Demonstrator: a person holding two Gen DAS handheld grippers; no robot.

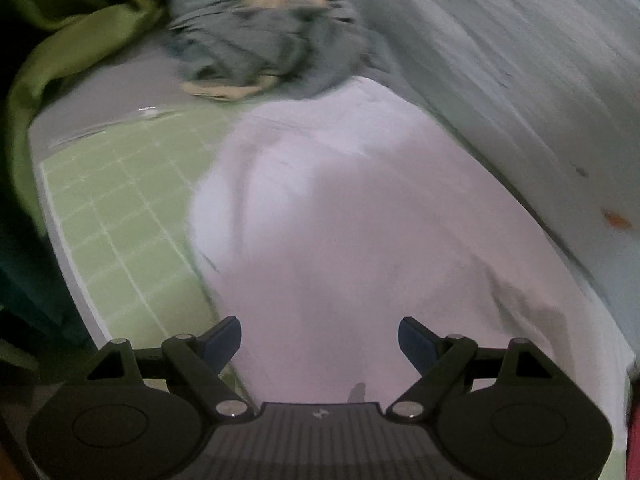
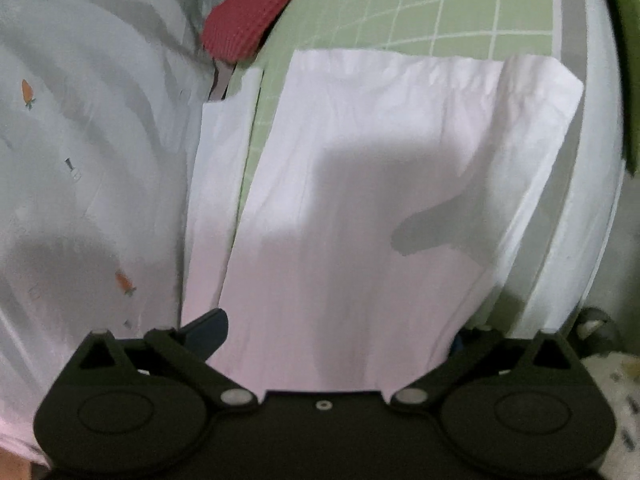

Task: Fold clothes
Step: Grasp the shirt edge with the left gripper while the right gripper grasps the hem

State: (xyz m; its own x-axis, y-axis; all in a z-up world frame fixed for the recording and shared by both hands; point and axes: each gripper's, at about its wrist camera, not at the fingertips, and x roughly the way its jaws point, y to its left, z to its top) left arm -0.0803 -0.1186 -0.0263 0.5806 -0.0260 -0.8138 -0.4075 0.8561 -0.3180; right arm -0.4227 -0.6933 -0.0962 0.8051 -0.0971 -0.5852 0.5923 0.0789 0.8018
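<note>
Left tool point(image 1: 320, 340) wide open, nothing between pads, over white garment point(image 1: 360, 216) lying flat on green grid mat point(image 1: 120, 208). Grey-blue clothes heap point(image 1: 256, 40) far on bench point(image 1: 100, 92). Carrot-print fabric point(image 2: 80, 120) left, red knit piece point(image 2: 248, 8) far. Right tool point(image 2: 336, 340) jaws opening, white garment point(image 2: 380, 200) between, not pinched. No readable writing.

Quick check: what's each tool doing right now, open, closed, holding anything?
Left tool: open, holding nothing, above the white garment.
Right tool: open wide, white garment lies between its fingers, not gripped.
</note>
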